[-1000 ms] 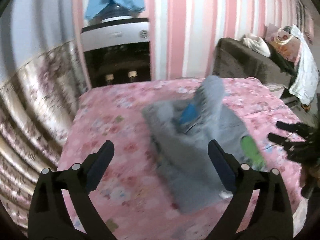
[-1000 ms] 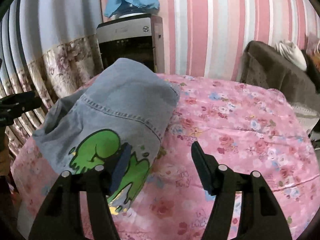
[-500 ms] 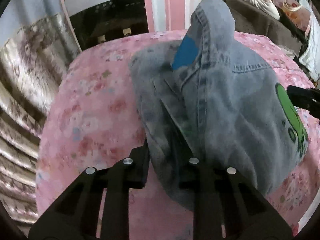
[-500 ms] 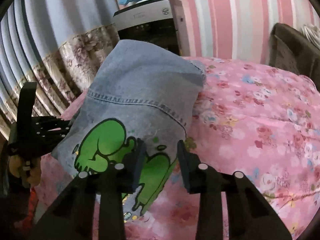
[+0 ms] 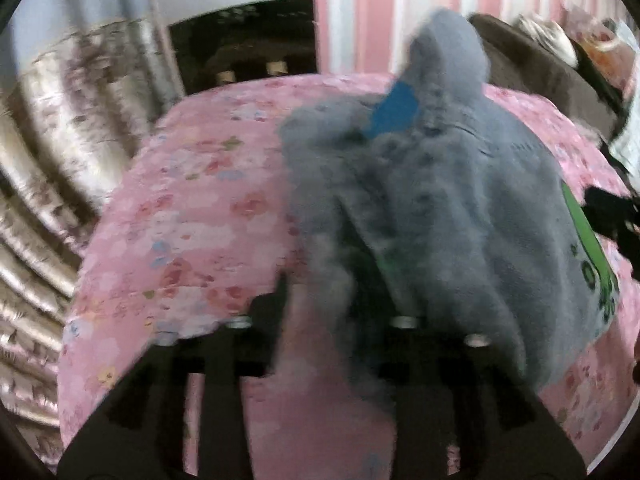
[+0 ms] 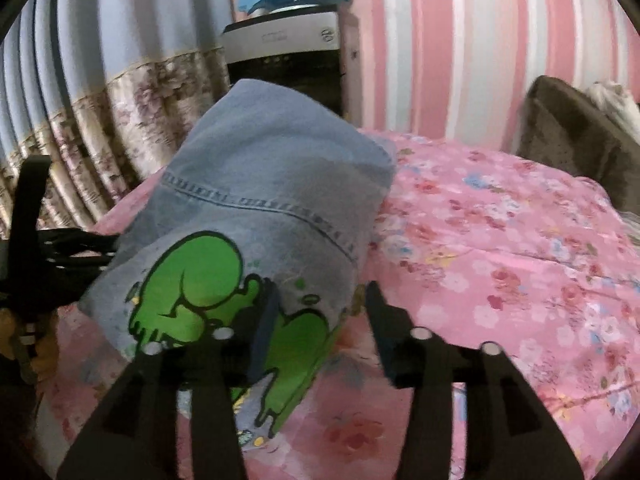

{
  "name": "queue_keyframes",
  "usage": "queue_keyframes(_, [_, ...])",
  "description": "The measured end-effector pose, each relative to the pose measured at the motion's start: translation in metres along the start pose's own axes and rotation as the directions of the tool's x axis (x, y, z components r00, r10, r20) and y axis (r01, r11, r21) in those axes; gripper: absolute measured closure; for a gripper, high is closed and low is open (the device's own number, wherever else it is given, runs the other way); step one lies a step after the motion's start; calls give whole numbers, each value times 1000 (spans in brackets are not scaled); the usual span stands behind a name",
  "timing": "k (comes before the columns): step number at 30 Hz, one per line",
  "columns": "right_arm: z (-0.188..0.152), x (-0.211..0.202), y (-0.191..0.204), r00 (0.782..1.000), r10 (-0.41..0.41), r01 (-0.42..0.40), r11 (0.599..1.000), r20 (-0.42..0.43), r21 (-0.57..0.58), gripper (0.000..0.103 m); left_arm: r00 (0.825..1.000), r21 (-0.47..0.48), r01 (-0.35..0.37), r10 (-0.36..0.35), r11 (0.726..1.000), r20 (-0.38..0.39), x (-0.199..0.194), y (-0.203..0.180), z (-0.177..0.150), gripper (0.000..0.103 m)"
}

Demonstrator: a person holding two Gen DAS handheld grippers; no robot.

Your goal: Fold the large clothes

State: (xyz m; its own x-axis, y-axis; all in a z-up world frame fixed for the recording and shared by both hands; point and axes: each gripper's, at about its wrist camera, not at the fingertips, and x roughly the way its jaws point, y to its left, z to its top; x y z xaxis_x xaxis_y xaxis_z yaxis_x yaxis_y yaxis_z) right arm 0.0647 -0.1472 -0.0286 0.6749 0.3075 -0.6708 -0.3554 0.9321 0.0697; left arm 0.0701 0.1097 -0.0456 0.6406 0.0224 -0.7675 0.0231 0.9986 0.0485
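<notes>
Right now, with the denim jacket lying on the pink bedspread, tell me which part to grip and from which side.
Grip the denim jacket at its near hem, coming in low from the near edge of the bedspread. That hem lies loose towards both grippers, while the far end stands bunched up and offers no flat edge.
</notes>
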Motion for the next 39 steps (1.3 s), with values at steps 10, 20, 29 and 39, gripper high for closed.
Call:
queue_keyframes(10, [-16,-26,-4,989,22,-34,996,148,77,16,988,-71,-72,81,995,128,-27,24,-5,3])
queue_keyframes(20, [-38,-19,-10,982,64,-95,981,178,167,9,984,28,31,-35,999,173,-25,11,-11,3])
queue_keyframes(29, [-38,-6,2,977,79,-121,971,199,206,2,982,12,88,-88,996,168,-13,9,-14,3])
queue_keyframes(39, [-36,28,-7,969,219,-244,915,111,321,2,980,47,142,-147,989,132,8,2,-12,3])
